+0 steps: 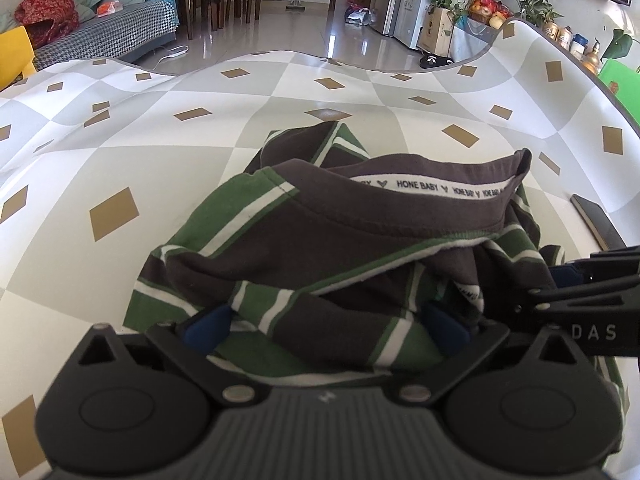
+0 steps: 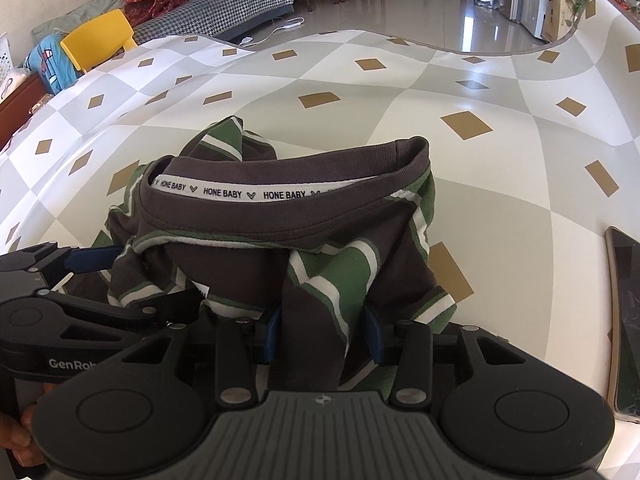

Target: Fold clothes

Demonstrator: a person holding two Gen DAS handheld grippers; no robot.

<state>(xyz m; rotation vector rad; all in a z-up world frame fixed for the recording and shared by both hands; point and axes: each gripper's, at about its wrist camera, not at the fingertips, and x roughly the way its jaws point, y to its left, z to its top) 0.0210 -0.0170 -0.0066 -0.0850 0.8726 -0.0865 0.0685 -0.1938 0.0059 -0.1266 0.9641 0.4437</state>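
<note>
While the brown, green and white striped cotton top (image 2: 320, 240) sits bunched in a loose heap near the front of the bench (image 1: 160, 128), which is covered in a grey-and-white checked cloth with tan diamonds, little of the folding looks done. Its ribbed brown neckband with a printed white tape stands up and gapes open, and a sleeve or hem trails off behind the heap, so I see no flat panel and no clean crease yet.

Both tools are buried in the near edge of the fabric. On the right gripper (image 2: 323, 334) the jaws stand partly closed, with a thick vertical wad of brown and striped cloth pinched between the blue pads. On the left gripper (image 1: 322, 326) the jaws are set wider, and a band of the garment lies across the gap; whether the pads actually press it I cannot tell.

A dark slab-shaped phone (image 2: 628, 320) lies on the bench well off to the right, apart from the cloth.

By my reckoning, spreading, smoothing and every fold remain ahead.
</note>
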